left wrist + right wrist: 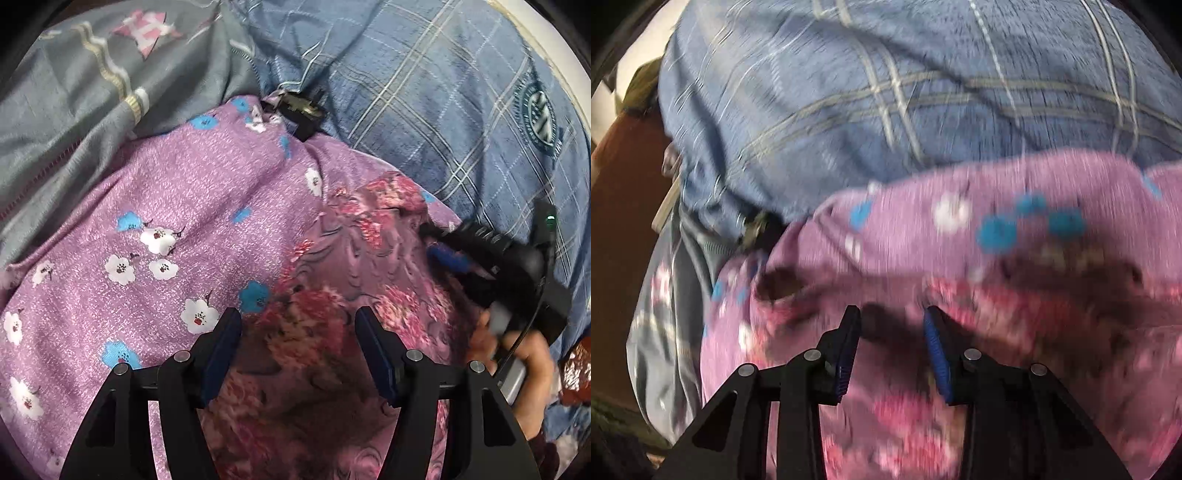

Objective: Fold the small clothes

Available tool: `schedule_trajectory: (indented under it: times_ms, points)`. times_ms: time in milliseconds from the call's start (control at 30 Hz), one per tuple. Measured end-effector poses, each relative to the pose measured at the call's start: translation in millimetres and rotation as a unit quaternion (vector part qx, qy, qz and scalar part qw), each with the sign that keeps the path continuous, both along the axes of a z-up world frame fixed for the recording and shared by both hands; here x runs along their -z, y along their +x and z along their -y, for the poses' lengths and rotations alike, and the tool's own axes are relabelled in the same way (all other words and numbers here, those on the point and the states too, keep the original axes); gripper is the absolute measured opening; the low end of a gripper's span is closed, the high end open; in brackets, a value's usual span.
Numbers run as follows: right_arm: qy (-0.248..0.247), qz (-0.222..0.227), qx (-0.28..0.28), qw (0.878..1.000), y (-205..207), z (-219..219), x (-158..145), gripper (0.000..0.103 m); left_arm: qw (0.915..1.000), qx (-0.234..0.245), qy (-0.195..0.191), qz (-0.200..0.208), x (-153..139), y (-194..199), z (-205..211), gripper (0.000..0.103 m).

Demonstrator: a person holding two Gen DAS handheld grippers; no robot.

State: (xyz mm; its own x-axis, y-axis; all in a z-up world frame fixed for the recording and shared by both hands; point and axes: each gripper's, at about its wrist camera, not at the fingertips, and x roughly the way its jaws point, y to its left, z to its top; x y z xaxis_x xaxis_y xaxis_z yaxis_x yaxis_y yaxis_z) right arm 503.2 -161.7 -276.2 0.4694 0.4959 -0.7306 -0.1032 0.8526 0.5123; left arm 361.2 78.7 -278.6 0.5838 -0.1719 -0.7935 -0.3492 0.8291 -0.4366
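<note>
A small garment with pink and red flowers lies on a purple cloth with white and blue flowers. My left gripper is open just above the pink garment, holding nothing. My right gripper shows at the right of the left wrist view, its fingertips at the garment's far right edge. In the blurred right wrist view the right gripper is open over the pink garment, with the purple cloth beyond it.
A blue plaid bedsheet covers the right and back. A grey patterned cover lies at the left. A dark clip sits at the purple cloth's far edge. A brown floor shows at the left of the right wrist view.
</note>
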Motion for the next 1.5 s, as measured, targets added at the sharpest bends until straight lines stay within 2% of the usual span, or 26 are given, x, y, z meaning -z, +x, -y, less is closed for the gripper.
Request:
schedule_trajectory:
  times_ms: [100,267,333,433,500,533,567,600,633,733,833,900,933,967,1000,1033,1100,1200,1267,1333,1367,1433,1500]
  points:
    - [0.001,0.042,0.023,0.999,-16.2,26.3,-24.8,0.041,0.9998,-0.008,-0.016,0.007,-1.6,0.9,-3.5,0.063]
    - [-0.033,0.075,0.055,0.995,-66.7,98.8,-58.3,0.041,0.9986,0.007,0.026,0.045,-19.9,-9.3,8.8,0.063]
    - [-0.041,0.075,0.077,0.993,-86.8,135.7,-64.0,0.041,0.9983,0.021,0.031,0.045,-22.1,-13.1,15.4,0.063]
    - [-0.044,0.031,0.111,0.992,-102.9,182.8,-52.0,0.041,0.9985,0.028,0.036,0.029,-16.6,-14.9,23.7,0.063]
    - [-0.060,-0.015,0.141,0.988,-104.8,213.2,-27.1,0.041,0.9984,0.028,0.047,0.014,-13.5,-12.3,28.2,0.064]
    - [-0.064,-0.031,0.152,0.986,-104.7,225.9,-18.1,0.036,0.9981,0.029,0.055,0.005,-10.1,-9.0,30.3,0.064]
    - [-0.062,-0.052,0.168,0.983,-101.8,236.9,-4.9,0.025,0.9977,0.031,0.061,-0.002,-9.1,-5.8,32.1,0.064]
    - [-0.042,-0.063,0.184,0.980,-99.4,247.4,3.8,0.018,0.9973,0.033,0.065,-0.008,-7.8,-3.3,33.5,0.064]
    - [-0.036,-0.062,0.192,0.979,-99.0,249.6,2.1,0.019,0.9972,0.034,0.066,-0.010,-7.8,-2.7,34.4,0.064]
    - [-0.069,-0.029,0.172,0.982,-90.3,223.5,-22.9,0.023,0.9980,0.032,0.055,-0.010,-9.0,0.9,32.0,0.065]
    - [-0.046,0.014,0.092,0.995,-78.7,163.9,-47.2,0.023,0.9973,0.052,0.050,-0.014,-1.2,6.4,32.1,0.074]
    - [-0.021,0.024,0.035,0.999,-66.6,117.5,-53.8,0.024,0.9927,0.088,0.080,-0.018,2.4,11.7,41.8,0.083]
    - [-0.017,0.026,0.014,0.999,-63.2,99.9,-53.8,0.024,0.9873,0.113,0.110,-0.022,3.5,14.2,51.0,0.089]
    - [-0.011,0.024,-0.022,0.999,-55.1,67.6,-52.6,0.024,0.9797,0.137,0.143,-0.029,5.5,15.9,61.3,0.095]
    - [-0.007,0.021,-0.046,0.999,-50.9,46.9,-50.5,0.024,0.9715,0.159,0.173,-0.033,8.2,16.4,71.5,0.098]
    - [-0.001,0.013,-0.078,0.997,-44.7,19.9,-46.4,0.024,0.9666,0.168,0.190,-0.032,10.1,16.3,76.5,0.100]
    - [0.000,-0.006,-0.137,0.991,-36.7,-25.7,-35.8,0.024,0.9680,0.166,0.188,-0.012,12.2,12.8,74.1,0.101]
    - [-0.024,-0.016,-0.179,0.983,-19.5,-69.2,-21.9,0.024,0.9666,0.188,0.174,-0.010,13.4,13.9,68.9,0.102]
    - [-0.036,-0.027,-0.188,0.981,1.1,-85.2,-7.8,0.022,0.9643,0.204,0.169,-0.002,12.4,13.0,65.7,0.102]
    - [-0.053,-0.040,-0.150,0.986,24.2,-87.5,9.6,0.021,0.9648,0.201,0.170,0.005,12.5,11.5,59.8,0.102]
    - [-0.044,-0.046,-0.132,0.989,32.7,-83.0,15.1,0.021,0.9657,0.195,0.171,0.003,12.9,12.0,56.5,0.102]
    - [-0.016,-0.027,-0.102,0.994,35.4,-68.9,12.6,0.022,0.9694,0.194,0.150,-0.001,12.4,12.9,47.6,0.101]
    - [0.000,0.002,-0.081,0.997,24.9,-47.7,2.4,0.025,0.9734,0.179,0.143,0.005,7.4,13.8,39.4,0.094]
